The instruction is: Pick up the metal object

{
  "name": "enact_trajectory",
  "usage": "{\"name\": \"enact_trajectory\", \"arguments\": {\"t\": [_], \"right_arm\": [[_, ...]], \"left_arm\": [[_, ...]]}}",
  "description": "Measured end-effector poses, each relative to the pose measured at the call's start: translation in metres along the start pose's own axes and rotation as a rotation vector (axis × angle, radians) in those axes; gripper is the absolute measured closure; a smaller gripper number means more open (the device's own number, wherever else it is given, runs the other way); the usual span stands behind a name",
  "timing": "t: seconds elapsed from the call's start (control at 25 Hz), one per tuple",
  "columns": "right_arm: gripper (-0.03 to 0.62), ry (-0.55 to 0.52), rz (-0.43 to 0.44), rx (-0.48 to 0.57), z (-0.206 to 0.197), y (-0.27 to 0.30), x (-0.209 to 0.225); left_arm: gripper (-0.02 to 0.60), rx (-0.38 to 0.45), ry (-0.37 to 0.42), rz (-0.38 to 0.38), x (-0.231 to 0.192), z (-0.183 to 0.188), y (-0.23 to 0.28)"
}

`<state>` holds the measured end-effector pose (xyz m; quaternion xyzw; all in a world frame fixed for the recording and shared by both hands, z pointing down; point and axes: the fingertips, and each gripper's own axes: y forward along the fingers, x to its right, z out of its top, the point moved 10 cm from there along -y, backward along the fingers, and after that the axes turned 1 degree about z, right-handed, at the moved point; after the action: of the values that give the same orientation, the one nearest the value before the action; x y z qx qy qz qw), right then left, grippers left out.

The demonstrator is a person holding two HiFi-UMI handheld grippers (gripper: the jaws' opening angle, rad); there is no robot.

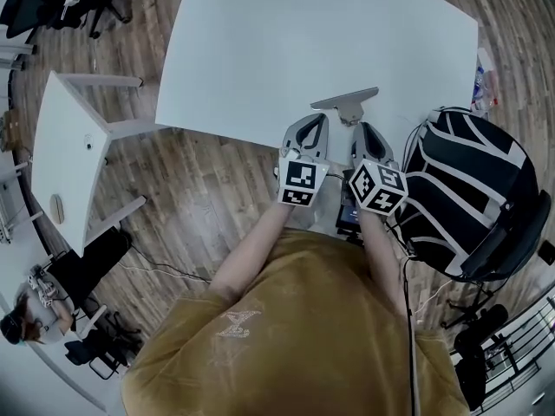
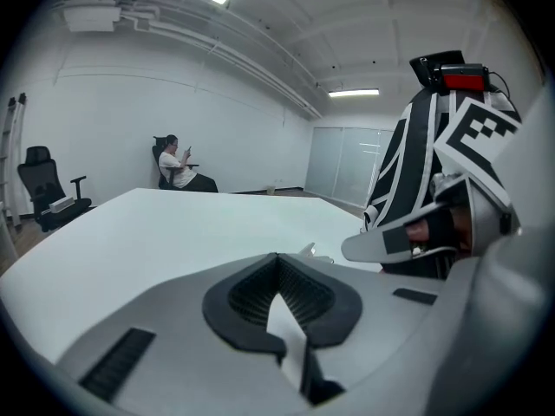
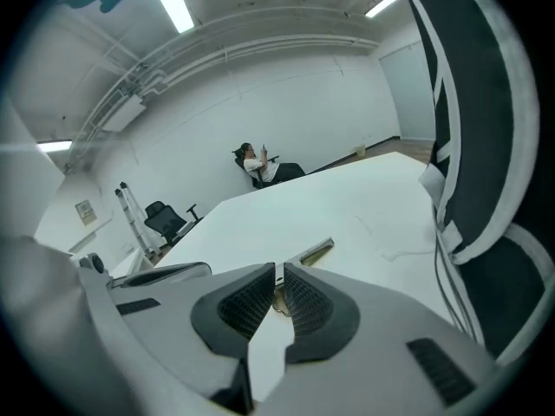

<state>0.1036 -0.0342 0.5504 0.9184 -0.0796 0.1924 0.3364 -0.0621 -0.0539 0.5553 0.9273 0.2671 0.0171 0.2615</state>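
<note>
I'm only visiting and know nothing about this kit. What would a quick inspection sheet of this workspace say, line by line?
Surface: white table, plain top.
Job's things: metal object, at the table's near edge in front of both grippers.
Clutter: small coloured item by the table's right edge, too small to identify.
Grippers: left gripper has its jaws together with nothing between them; right gripper appears closed on the metal object's near end.
Cables: thin cable beside the black-and-white chair; floor cable.
Surroundings: wooden floor, second white table, seated person across the room.
</note>
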Motion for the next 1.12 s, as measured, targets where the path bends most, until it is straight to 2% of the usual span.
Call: {"name": "enact_trajectory", "arguments": {"t": [0.28,0.6,1.12], "right_arm": [[0.536,0.206,0.038,-0.060,-0.005,0.018,0.006],[0.507,0.501,0.048,-0.065,-0.009,0.030,0.017],[0.505,0.842,0.096,-0.042,-0.010,0.045,0.018]], "left_arm": [[0.575,-0.026,-0.006,-0.020,-0.009,-0.008,0.008],[0.575,-0.057,-0.009,-0.052,-0.016,-0.009,0.021],[0.575,-0.074,-0.002,-0.080,-0.022,-0.011,0.030]]}}
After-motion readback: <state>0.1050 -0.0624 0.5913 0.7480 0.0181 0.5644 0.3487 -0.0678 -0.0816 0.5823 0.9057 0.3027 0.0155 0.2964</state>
